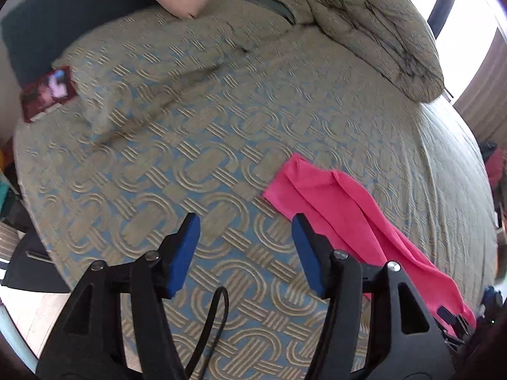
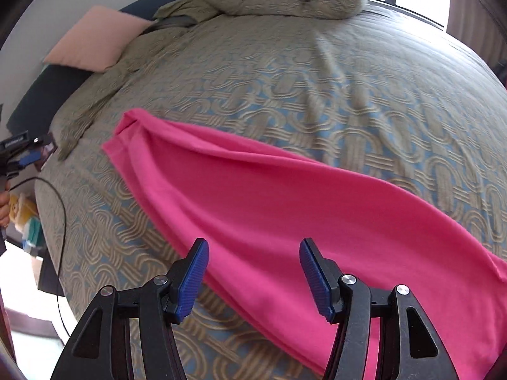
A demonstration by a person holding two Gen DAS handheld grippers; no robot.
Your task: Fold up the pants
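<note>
Bright pink pants [image 2: 269,209] lie flat on the patterned bedspread [image 2: 285,79], folded lengthwise into one long strip, with the leg end at the far left. My right gripper [image 2: 253,255] is open and empty, hovering over the middle of the pants. My left gripper [image 1: 245,231] is open and empty over bare bedspread [image 1: 190,126], just left of the pants' leg end [image 1: 320,190]. The left gripper also shows at the left edge of the right wrist view [image 2: 22,155].
A bunched quilt [image 1: 364,22] lies at the head of the bed beside a pink pillow [image 2: 92,38]. A red-framed picture [image 1: 47,91] lies near the left edge of the bed. A black cable [image 2: 60,209] hangs by the bed's left side.
</note>
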